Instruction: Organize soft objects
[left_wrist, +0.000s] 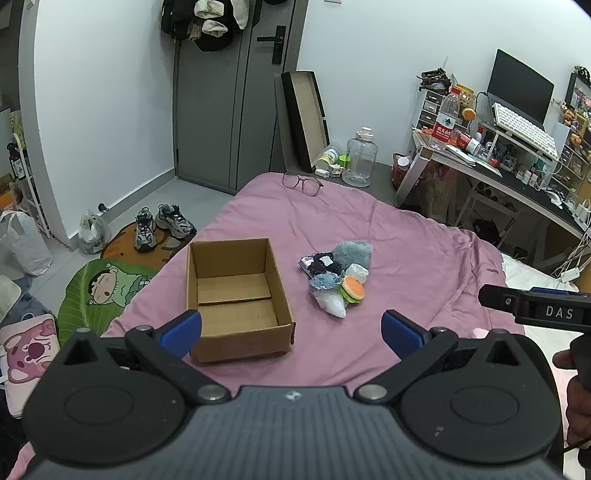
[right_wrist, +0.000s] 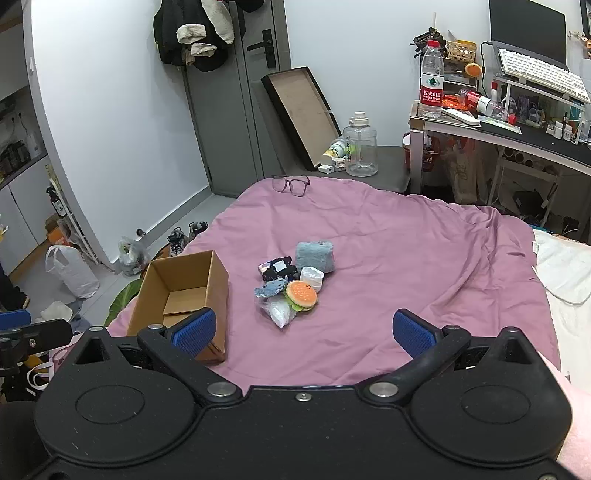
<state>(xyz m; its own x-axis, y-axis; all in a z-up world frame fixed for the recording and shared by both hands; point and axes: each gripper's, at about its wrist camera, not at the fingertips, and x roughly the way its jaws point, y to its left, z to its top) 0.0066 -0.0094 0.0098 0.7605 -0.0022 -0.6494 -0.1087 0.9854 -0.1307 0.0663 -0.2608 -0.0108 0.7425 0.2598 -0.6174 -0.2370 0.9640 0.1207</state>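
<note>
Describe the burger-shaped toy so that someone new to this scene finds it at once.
On the pink bedspread, right of the open brown cardboard box, lies a small heap of soft things. The round plush burger toy sits at the heap's near edge, beside a clear plastic bag. It alone is orange, with a green rim.

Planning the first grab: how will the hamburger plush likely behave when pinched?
The hamburger plush looks soft and stuffed, so it will probably squash between the pads. It seems light. Leaning on the clear plastic bag, it may slide off.
</note>
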